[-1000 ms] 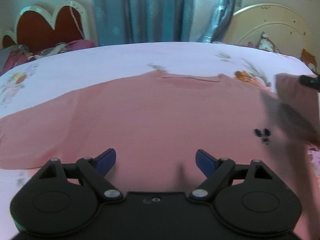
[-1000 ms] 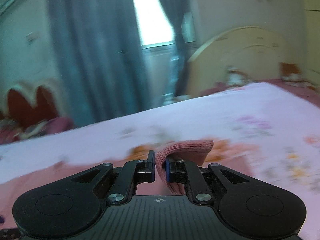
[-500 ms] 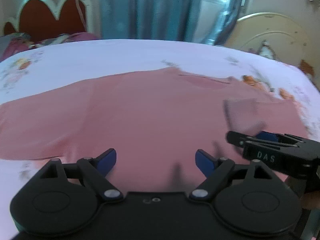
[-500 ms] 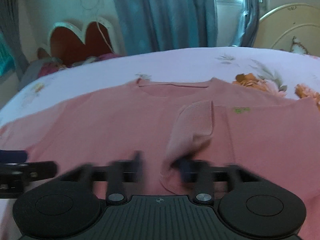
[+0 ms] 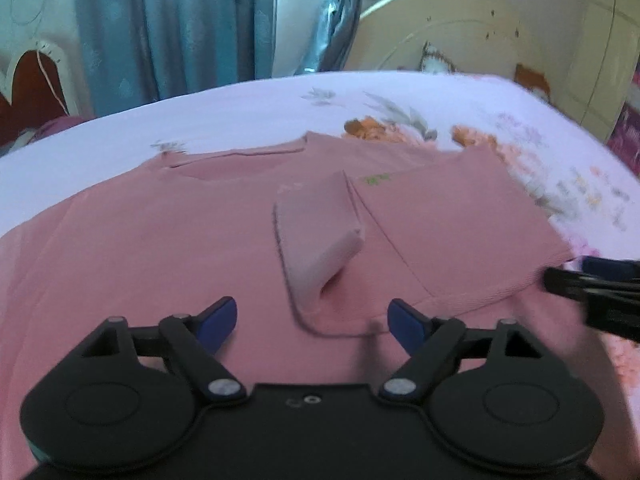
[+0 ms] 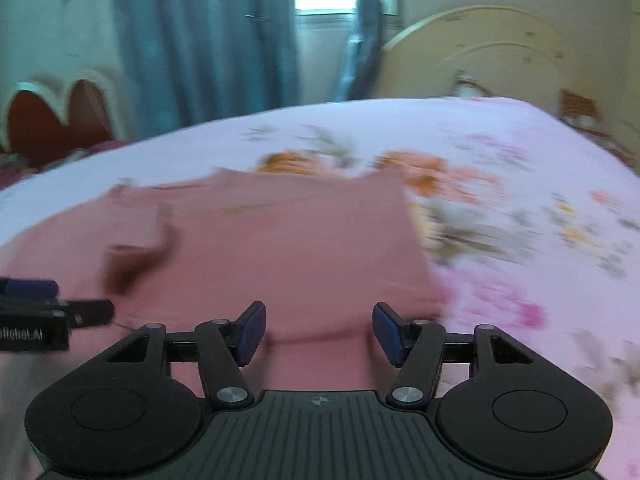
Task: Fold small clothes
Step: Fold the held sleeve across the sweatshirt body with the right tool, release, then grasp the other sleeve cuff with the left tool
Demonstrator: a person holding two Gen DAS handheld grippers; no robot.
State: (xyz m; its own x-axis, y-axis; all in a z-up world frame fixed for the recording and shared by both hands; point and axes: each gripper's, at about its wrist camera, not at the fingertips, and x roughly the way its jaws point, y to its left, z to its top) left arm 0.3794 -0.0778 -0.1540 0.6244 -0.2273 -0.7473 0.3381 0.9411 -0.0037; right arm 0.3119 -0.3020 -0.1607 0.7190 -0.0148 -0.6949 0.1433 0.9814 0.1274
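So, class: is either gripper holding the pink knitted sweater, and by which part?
Neither. The left gripper and right gripper are open above the pink knitted sweater; its folded sleeve lies free.

- Left gripper (image 6: 52, 312): white lettering on its black body, too blurred to read.
- Pink top (image 5: 440, 216): small green mark, illegible.

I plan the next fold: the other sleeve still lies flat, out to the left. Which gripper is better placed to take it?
Probably the left gripper: open, empty, over the pink shirt nearer that side. The right gripper hangs at the folded edge.
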